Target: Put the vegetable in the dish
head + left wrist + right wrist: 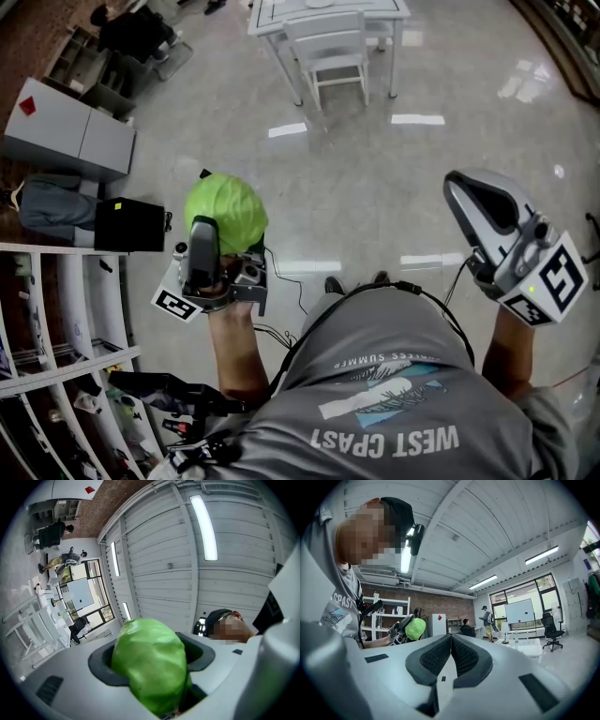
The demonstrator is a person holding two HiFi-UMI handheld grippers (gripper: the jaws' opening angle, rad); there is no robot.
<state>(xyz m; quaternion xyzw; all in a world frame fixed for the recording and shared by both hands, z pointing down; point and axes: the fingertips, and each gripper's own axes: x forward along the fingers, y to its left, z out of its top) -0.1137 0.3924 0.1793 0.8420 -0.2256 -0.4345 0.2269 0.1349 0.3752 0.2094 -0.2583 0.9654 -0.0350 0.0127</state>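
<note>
Bright ceiling strips, floor glare, fisheye edges.

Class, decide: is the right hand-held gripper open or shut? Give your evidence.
Shut. In its own view the right hand-held gripper shows its dark pads pressed together, nothing between.

The round green leafy vegetable (pixel 150 667) has its underside hidden between the jaws of the left gripper (pixel 225 246). The far white table (pixel 375 11) is cut off by the top edge; items on the near-left white shelf rack (pixel 56 370) are too small to tell.

Left claw (pixel 212 240) holding green vegetable (pixel 225 208), right claw (pixel 465 191) over floor (pixel 375 178)
</note>
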